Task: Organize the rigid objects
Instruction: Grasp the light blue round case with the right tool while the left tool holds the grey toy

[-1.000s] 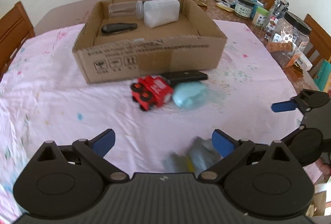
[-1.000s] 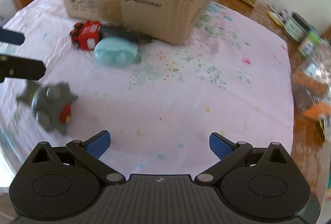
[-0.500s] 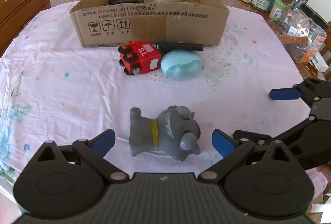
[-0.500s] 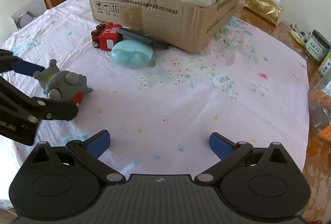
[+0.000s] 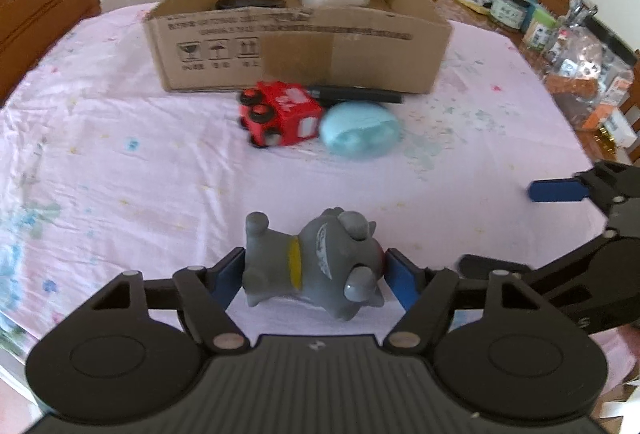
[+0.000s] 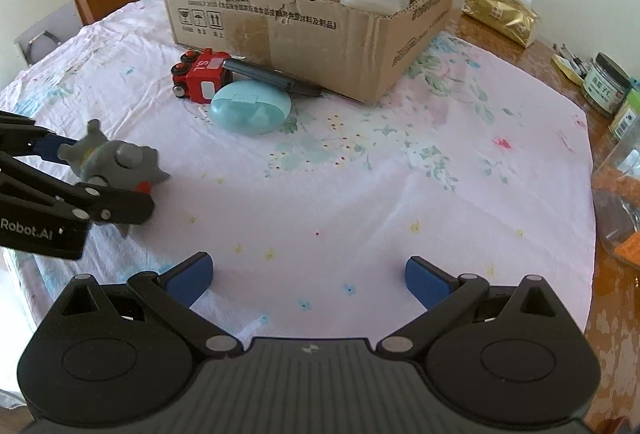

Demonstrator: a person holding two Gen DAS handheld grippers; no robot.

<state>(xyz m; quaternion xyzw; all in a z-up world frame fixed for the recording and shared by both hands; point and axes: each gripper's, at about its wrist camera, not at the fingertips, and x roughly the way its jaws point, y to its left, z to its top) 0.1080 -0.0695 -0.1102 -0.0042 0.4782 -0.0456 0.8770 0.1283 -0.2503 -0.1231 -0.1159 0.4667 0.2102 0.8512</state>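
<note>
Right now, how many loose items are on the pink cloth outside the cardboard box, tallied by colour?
Grey: 1, the toy figure, clamped in the left gripper
Red: 1, the toy truck
Light blue: 1, the oval case
Black: 1, the flat bar against the box
Total: 4

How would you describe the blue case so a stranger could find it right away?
Start at the cardboard box on the pink tablecloth. In front of it sit a red toy truck and a black bar. The blue case touches them: the only smooth, pale, rounded shell.
</note>
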